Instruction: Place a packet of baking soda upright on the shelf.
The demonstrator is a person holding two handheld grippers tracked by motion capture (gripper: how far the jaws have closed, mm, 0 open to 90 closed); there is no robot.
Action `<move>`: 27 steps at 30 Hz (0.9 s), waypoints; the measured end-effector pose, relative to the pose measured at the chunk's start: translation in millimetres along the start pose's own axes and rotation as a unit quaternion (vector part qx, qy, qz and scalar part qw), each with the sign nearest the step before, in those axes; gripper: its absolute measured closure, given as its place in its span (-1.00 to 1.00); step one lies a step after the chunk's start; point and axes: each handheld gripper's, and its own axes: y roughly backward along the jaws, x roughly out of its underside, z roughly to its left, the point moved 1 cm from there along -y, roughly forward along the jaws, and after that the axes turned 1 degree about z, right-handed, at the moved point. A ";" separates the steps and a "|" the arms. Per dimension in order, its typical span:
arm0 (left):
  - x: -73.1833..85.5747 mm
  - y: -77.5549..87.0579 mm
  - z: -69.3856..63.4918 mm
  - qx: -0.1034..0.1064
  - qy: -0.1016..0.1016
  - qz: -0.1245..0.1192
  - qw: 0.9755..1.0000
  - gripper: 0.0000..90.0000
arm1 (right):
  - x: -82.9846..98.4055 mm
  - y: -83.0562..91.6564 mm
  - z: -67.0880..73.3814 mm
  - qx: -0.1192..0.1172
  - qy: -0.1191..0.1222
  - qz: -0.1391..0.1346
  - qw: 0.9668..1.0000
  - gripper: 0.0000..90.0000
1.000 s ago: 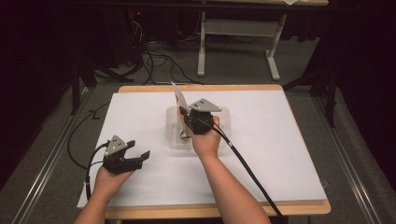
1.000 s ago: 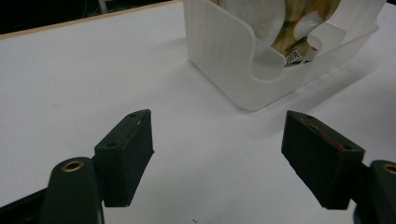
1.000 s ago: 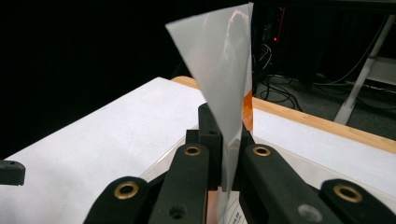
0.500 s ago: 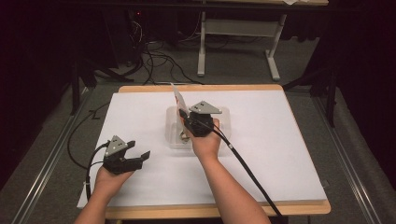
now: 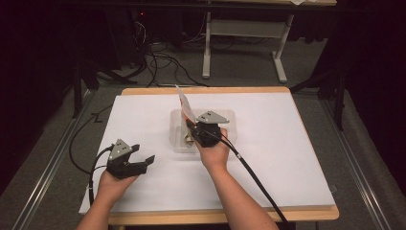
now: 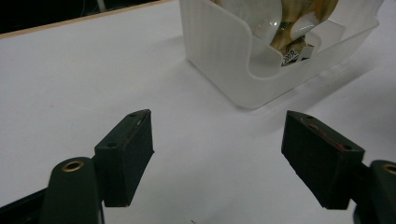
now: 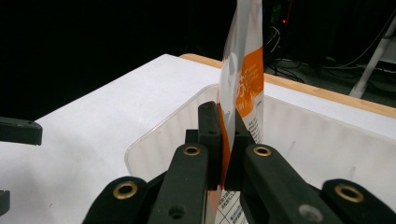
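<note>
Hardly anything has shifted since a second ago: the right gripper (image 5: 195, 129) pinches the orange-and-white packet (image 5: 186, 105) over the clear bin (image 5: 230, 116), so lift straight toward twelve o'clock while the wide-open left gripper (image 5: 146, 160) waits at seven.

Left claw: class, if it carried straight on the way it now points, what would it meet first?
Probably the translucent plastic bin. The open left claw has bare white table between its pads, and the bin's near corner lies ahead, slightly right; depth is uncertain.
</note>
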 end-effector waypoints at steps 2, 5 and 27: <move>0.0 0.1 0.2 0.000 0.001 -0.001 1.000 -0.44 | 0.9 -0.2 1.9 0.000 0.003 -0.001 1.000 1.00; 0.0 -0.1 0.2 0.000 0.001 -0.001 1.000 -0.44 | 2.9 -0.3 4.7 0.001 0.003 -0.004 1.000 1.00; -0.4 -0.8 0.4 0.000 0.000 0.002 1.000 -0.43 | 18.9 0.0 12.0 -0.004 -0.001 -0.010 1.000 1.00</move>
